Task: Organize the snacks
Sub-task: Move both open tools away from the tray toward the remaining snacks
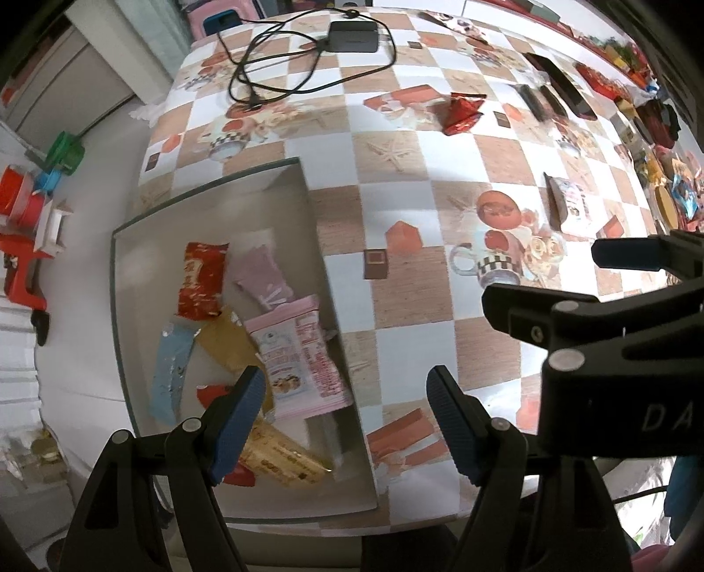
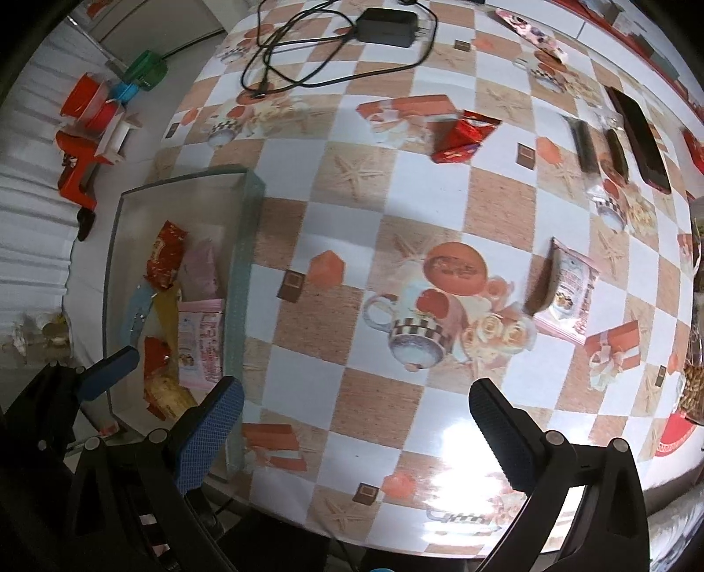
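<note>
**Both tools empty over the snack box and the checkered tabletop**

Two tools show, one per hand. The left tool (image 1: 345, 411) hangs above the near right part of the box (image 1: 314, 211), its two blue-padded fingers spread apart with nothing between them. The right tool (image 2: 356, 433) sits over the tabletop (image 2: 396, 220) just right of the box, its fingers also wide apart and empty; part of it shows at the right edge of the left view.

One box stands at the tabletop's left near corner, shallow and clear-rimmed. At least six snacks lie in it: a red pack (image 1: 200, 279) at the back, a mauve pack (image 1: 262, 275) beside it, a blue wrapper (image 1: 169, 374), a gold wrapper (image 1: 229, 341), a large pink pack (image 1: 299, 356) against the right wall, and a yellow bar (image 1: 286, 457) nearest the left tool. Small red pieces lie under that tool's left finger; what they are cannot be told.

Outside the box, two loose snacks lie in plain sight: a pink pack (image 2: 567, 290) right of and beyond the right tool, and a red pouch (image 2: 462, 136) farther back, near the middle. Two dark bars (image 2: 583, 147) and one phone (image 2: 638, 141) lie beyond, at the right. More snacks crowd the far right edge, too small to count. One charger (image 2: 387, 22) with its cable lies at the far end.
</note>
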The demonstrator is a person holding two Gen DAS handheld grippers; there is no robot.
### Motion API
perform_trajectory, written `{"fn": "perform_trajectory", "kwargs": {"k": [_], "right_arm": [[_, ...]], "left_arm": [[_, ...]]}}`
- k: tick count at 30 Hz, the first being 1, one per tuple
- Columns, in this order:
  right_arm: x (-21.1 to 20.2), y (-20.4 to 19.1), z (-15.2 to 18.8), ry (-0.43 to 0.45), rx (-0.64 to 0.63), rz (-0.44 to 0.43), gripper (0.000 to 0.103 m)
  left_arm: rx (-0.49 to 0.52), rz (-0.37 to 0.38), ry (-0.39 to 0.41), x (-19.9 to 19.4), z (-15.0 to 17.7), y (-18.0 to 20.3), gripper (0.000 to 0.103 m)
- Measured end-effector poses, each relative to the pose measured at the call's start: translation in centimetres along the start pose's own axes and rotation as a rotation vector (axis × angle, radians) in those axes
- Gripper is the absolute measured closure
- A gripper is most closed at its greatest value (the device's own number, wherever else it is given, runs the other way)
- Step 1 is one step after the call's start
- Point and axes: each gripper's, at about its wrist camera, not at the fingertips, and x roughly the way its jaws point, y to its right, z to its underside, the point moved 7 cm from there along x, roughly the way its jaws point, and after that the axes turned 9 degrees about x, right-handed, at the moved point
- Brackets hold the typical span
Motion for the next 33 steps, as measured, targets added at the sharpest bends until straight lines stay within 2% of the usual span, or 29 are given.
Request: {"fn": "perform_trajectory", "kwargs": {"k": [28, 33], "right_arm": [[1.2, 7.1, -1.1, -0.036, 0.118, -0.012, 0.000], [1.7, 10.7, -1.8, -0.050, 0.228, -0.022, 0.000]], "left_arm": [[0.085, 0.009, -0.062, 1.8, -3.0, 4.6, 0.024], [0.073, 0.017, -0.058, 2.1, -4.7, 4.6, 0.024]]}}
